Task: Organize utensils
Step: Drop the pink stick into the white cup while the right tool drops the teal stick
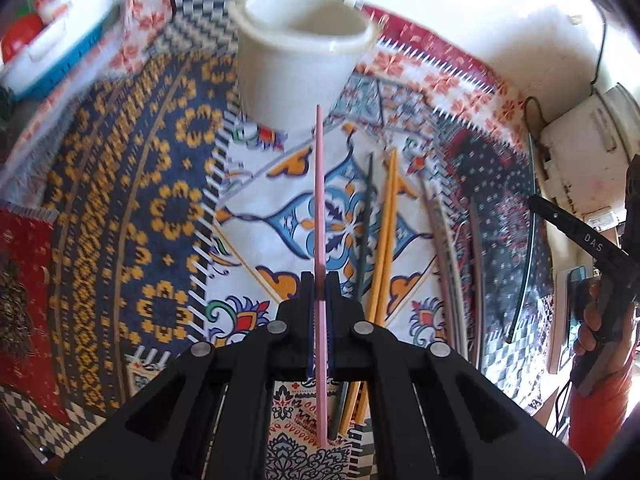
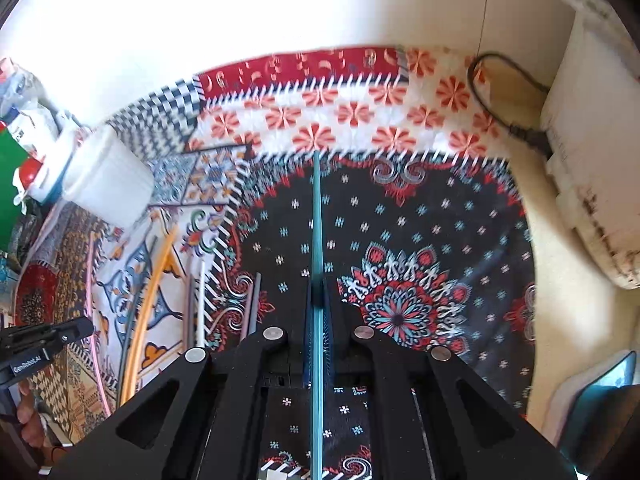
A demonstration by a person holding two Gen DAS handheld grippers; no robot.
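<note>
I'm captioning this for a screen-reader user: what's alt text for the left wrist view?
The left gripper is shut on a pink chopstick pointing toward a white cup. Yellow chopsticks and a dark chopstick lie on the patterned cloth.

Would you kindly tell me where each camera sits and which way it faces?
Left wrist: on the left claw, looking steeply down at the patterned cloth and white cup; its fingers pinch a pink chopstick.
Right wrist: on the right claw, looking down at the cloth; its fingers pinch a teal chopstick.
Shared: cup, cloth, loose chopsticks.
</note>
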